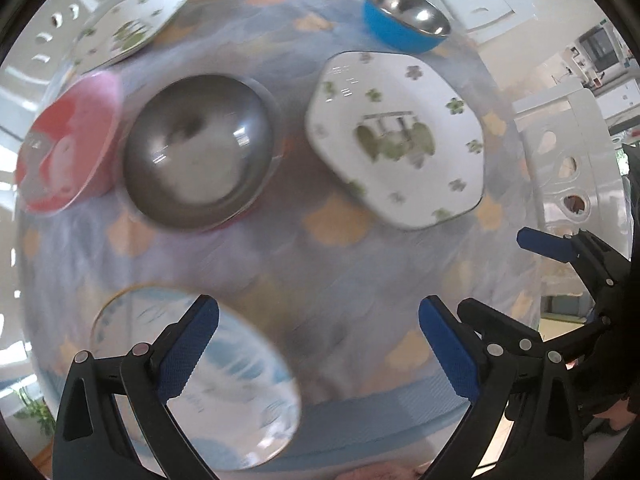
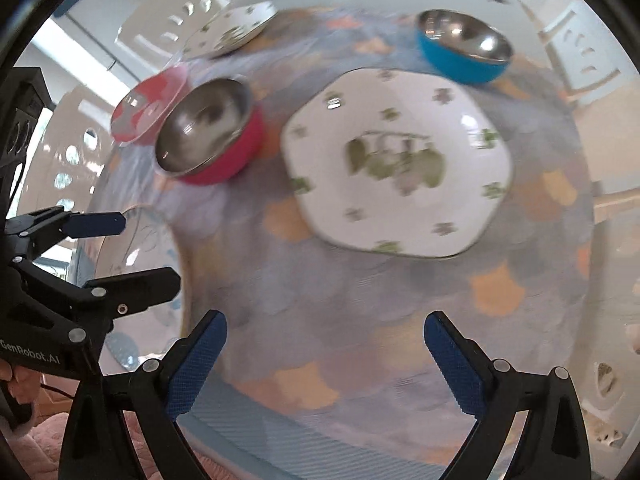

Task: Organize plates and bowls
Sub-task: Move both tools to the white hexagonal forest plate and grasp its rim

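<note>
A white square plate with a green print (image 1: 400,140) (image 2: 400,164) lies in the middle of the round table. Behind it stands a blue bowl with a steel inside (image 1: 404,16) (image 2: 464,48). Left of the plate is a pink steel-lined bowl (image 1: 200,156) (image 2: 212,136), touching a pink plate (image 1: 64,148) (image 2: 148,108). A second white printed plate (image 1: 132,24) (image 2: 236,28) lies at the far left. A round blue-patterned plate (image 1: 224,380) (image 2: 160,236) lies at the near edge, under my left gripper (image 1: 320,344) (image 2: 148,250), which is open and empty. My right gripper (image 2: 326,344) (image 1: 520,276) hovers open over bare cloth.
The table (image 1: 340,280) (image 2: 340,292) wears a pale blue cloth with orange patches. White chairs with cut-out backs (image 1: 568,152) (image 2: 172,24) ring it. A hand (image 2: 16,376) holds the left gripper's handle. Both views are blurred by motion.
</note>
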`<state>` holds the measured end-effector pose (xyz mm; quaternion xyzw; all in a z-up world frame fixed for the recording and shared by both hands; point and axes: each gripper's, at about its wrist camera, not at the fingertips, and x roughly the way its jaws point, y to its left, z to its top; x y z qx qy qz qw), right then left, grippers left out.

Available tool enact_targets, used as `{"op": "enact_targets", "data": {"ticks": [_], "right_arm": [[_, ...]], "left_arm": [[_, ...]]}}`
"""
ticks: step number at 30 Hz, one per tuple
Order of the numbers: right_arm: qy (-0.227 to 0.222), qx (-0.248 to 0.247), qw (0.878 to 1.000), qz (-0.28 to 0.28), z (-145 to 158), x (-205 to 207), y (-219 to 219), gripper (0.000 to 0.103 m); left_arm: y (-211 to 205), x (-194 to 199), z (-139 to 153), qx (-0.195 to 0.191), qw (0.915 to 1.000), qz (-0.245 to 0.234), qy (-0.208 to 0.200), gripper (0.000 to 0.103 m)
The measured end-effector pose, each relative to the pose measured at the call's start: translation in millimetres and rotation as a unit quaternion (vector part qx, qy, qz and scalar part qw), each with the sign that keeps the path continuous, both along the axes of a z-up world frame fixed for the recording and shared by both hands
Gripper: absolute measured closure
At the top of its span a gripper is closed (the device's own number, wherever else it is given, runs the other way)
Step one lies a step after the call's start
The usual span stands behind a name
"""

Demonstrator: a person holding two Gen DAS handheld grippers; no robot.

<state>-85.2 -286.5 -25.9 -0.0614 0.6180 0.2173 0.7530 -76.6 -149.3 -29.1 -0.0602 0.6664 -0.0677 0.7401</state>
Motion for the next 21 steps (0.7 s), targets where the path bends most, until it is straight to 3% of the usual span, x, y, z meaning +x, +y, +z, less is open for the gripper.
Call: {"op": "enact_targets", "data": {"ticks": [10,13,17,21], "right_arm": [[-0.018,-0.002,0.998,-0.054,-10,41,-64,0.005],[-0.028,0.044,0.993,-0.102,-15,50,-80,0.005],[-0.010,0.113,0.977,-0.181,-34,62,-97,0.005],[-0.045,0.107,0.974,-0.195,-38,69,-92,0.005]], "left_arm": [[-26,39,-29,0.006,0.9992,0.039,0.009,0.004],[-26,44,-41,0.020,0.9982,0.053,0.021,0.004],[-28,50,-53,0.012,0.9975,0.066,0.024,0.005],[-30,58,-62,0.018,0.9976,0.063,0.026,0.009]]}}
